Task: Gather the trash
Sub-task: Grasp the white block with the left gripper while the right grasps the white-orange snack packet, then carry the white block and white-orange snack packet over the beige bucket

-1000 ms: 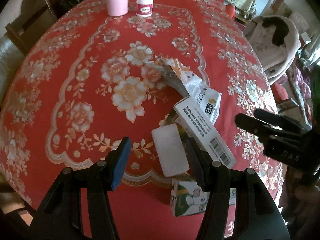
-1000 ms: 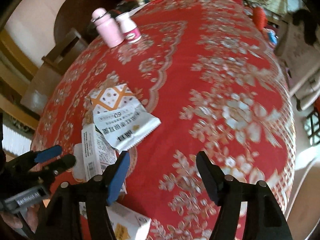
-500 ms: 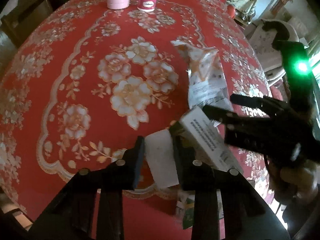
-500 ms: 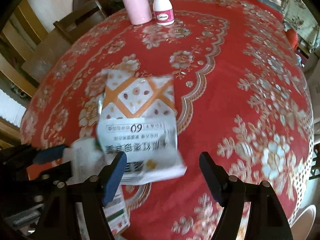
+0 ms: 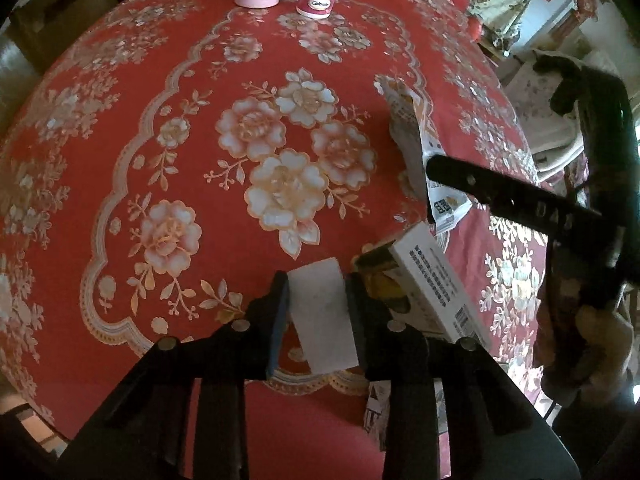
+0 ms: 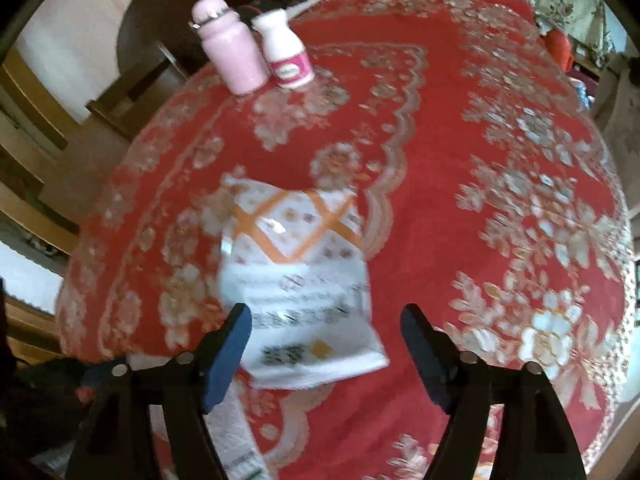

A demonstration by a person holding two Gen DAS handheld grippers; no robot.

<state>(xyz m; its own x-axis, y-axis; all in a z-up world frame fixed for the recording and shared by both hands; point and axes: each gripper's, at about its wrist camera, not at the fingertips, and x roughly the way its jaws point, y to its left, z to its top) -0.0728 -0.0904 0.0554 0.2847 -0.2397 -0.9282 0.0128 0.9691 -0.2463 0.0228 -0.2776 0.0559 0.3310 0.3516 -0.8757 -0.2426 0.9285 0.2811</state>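
My left gripper (image 5: pixel 318 284) is shut on a flat white block (image 5: pixel 324 320) just above the red floral tablecloth (image 5: pixel 160 120), though its jaws are opening a little. Right beside it lies a long white box with a barcode (image 5: pixel 436 284), and a green and white carton (image 5: pixel 376 412) shows underneath. A white and orange snack bag (image 6: pixel 296 264) lies flat on the cloth. My right gripper (image 6: pixel 324 314) hovers over the bag's near end, its jaws opening and its pads clear of the bag. In the left wrist view one of its fingers (image 5: pixel 500 196) crosses that bag (image 5: pixel 416 148).
A pink bottle (image 6: pixel 232 56) and a white bottle with a pink label (image 6: pixel 286 56) stand together at the table's far side. A wooden chair (image 6: pixel 132 92) stands beyond the left edge. More clutter sits at the far end of the table.
The left gripper has closed on the white block. The right gripper has swung left from the bare cloth to over the snack bag, with its jaws spreading wider.
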